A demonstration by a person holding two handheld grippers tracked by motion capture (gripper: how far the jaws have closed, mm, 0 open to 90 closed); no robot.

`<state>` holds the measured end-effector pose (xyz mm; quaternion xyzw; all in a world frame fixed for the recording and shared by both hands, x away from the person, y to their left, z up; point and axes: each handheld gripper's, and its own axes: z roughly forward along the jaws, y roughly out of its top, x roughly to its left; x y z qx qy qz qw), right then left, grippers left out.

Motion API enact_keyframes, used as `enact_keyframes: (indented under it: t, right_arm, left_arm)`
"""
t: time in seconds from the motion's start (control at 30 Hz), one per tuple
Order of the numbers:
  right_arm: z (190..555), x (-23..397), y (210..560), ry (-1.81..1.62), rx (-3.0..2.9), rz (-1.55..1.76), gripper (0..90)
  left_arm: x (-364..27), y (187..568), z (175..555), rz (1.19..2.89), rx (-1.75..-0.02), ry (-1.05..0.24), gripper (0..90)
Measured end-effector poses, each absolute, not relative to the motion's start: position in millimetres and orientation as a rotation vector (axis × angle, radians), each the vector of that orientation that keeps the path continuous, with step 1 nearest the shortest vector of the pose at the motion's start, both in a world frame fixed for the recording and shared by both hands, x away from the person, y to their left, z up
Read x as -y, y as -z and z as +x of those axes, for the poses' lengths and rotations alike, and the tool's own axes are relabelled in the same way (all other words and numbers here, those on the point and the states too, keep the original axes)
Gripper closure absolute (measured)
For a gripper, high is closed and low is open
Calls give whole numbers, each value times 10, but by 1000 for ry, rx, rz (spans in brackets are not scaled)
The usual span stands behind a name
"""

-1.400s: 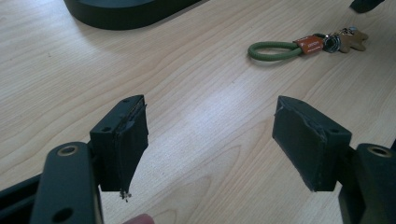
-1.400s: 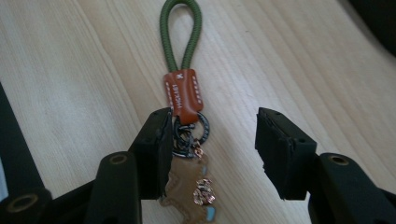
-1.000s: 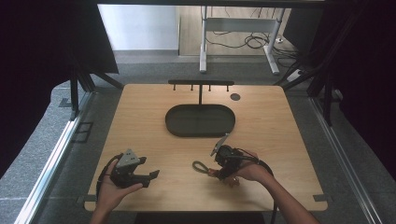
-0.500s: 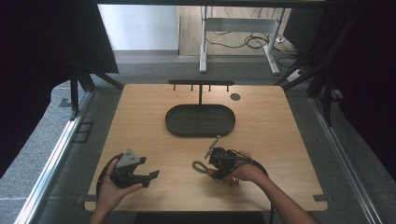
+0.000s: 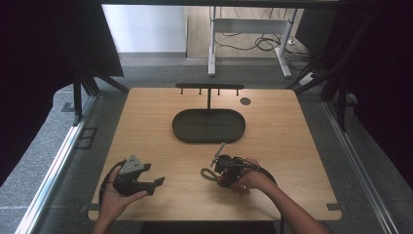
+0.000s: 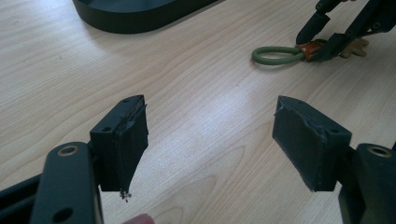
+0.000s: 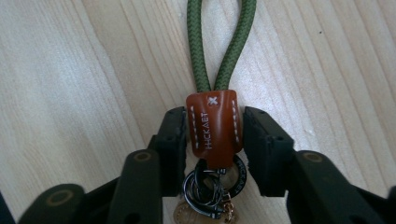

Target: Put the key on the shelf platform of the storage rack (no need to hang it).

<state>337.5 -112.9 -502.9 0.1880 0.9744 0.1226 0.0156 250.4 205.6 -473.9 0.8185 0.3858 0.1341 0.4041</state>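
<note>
Right gripper view had the clearest look at it: the right hand-held gripper (image 7: pixel 212 140) had its two black jaws on either side of the brown leather tab (image 7: pixel 214 128) of a keychain (image 7: pixel 219 93). They'd just been closing in on it, and the left pad looked like it was touching the tab's stitched edge, while the right one seemed to have a sliver of gap, though honestly it was hard to be sure from that angle. So closed around the tab, but not clearly squeezing it. The green cord loop (image 7: pixel 222 42) ran straight out ahead of the jaws, flat on the wooden counter (image 7: pixel 70 70), and the metal rings (image 7: pixel 210 184) sat tucked back between the jaws, nearer the camera.

From the high view the keychain lay on the counter's near half, a little right of centre, in front of the dark oval tray (image 5: pixel 209 126), well apart from it.

The left hand-held gripper (image 6: pixel 210 140) was wide open with nothing between its jaws, over bare wood off to the left, aimed toward the keychain.
</note>
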Motion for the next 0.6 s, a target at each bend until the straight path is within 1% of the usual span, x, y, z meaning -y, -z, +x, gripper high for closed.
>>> enact_keyframes:
  t: [0.13, 0.37, 0.6]
  right_arm:
    - [3363, 1119, 5023, -363, -3025, 574, 661]
    - [3360, 1140, 5022, -372, -3018, 573, 668]
    - [3389, 1279, 4814, -465, -3015, 609, 670]
  left_arm:
    - [-2065, 4725, 2497, 2062, -974, -342, 269]
    - [-2067, 4718, 2493, 2060, -975, -346, 269]
    - [-2085, 4712, 2494, 2058, -981, -351, 269]
